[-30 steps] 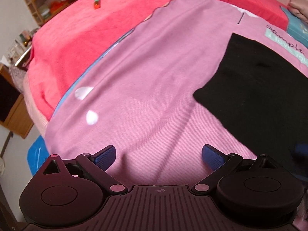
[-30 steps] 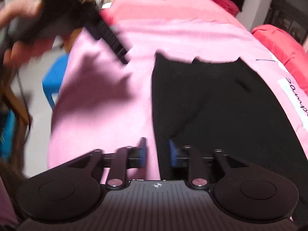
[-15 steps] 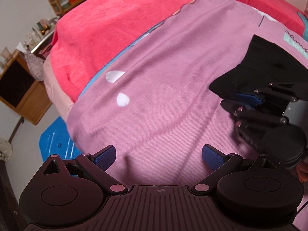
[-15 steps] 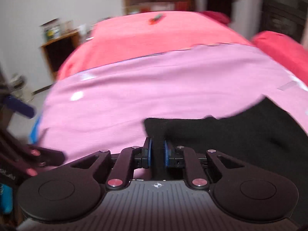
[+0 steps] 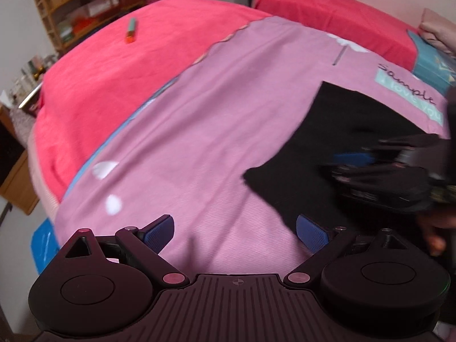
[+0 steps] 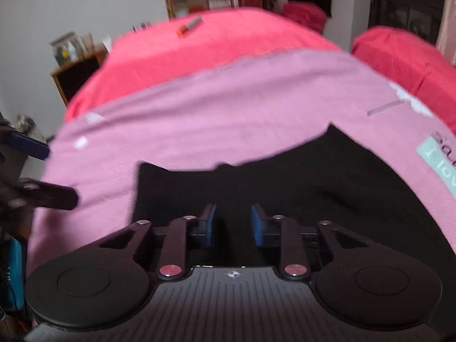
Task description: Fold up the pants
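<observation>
Black pants (image 5: 336, 139) lie folded on a pink sheet (image 5: 216, 119) on the bed; they also show in the right wrist view (image 6: 313, 179). My left gripper (image 5: 235, 232) is open and empty, above the sheet just left of the pants' near corner. My right gripper (image 6: 233, 225) is open with a narrow gap, low over the pants near their left edge, holding nothing. It shows blurred in the left wrist view (image 5: 399, 168) at the right. The left gripper's fingers (image 6: 42, 193) show at the left edge of the right wrist view.
A red blanket (image 5: 119, 65) covers the bed's far part, with a small orange and green marker (image 5: 131, 30) on it. Red pillows (image 5: 327, 14) lie at the back right. A wooden shelf (image 5: 85, 5) and a low cabinet (image 5: 14, 171) stand left. A blue stool (image 5: 42, 242) is by the bed.
My right gripper has let go of the pants' edge and opened a little; it now hovers over the pants. My left gripper has shifted back toward the pants and stayed open.
</observation>
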`<state>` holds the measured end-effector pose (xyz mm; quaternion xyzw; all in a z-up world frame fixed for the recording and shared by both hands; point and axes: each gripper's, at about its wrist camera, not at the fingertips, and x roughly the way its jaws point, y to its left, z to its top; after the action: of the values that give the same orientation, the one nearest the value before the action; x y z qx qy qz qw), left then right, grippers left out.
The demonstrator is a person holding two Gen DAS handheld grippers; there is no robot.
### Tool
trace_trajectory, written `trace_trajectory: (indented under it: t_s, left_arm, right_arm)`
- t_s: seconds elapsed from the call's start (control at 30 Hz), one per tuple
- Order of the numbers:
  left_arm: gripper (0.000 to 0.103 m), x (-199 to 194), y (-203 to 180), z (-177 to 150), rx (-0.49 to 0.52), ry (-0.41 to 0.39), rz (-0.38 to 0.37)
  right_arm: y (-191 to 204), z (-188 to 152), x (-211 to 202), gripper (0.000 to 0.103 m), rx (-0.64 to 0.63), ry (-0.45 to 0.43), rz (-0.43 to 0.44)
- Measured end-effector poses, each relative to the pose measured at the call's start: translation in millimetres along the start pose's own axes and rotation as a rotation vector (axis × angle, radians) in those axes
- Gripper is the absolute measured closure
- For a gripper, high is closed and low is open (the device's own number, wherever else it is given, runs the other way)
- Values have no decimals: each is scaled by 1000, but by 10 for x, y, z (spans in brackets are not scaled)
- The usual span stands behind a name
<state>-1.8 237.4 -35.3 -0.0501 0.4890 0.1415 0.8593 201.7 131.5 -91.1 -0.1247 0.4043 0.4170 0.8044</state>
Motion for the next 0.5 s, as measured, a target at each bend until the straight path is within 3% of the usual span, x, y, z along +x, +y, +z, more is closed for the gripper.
trace_trajectory:
  t_s: [0.1, 0.2, 0.27, 0.33, 0.43, 0.5]
  left_arm:
    - [0, 204, -196, 14, 35, 20, -13]
    - [0, 483, -251, -67, 40, 114, -20]
    - [0, 579, -191, -130, 14, 129, -34]
    - [0, 592, -119, -148, -20, 129, -39]
    - [0, 587, -128, -169, -3, 120, -22]
    - [0, 585, -142, -178, 5, 118, -15]
  right_arm:
    - [-109, 130, 259, 64, 77, -50, 68]
    - [-238, 259, 108, 65, 125, -49, 129]
    - [-355, 242, -159, 63, 101, -115, 83]
    - [-528, 225, -182, 63, 80, -118, -30]
    - [-750, 203, 211, 74, 67, -38, -169]
    - [-765, 189, 409, 70, 53, -111, -161]
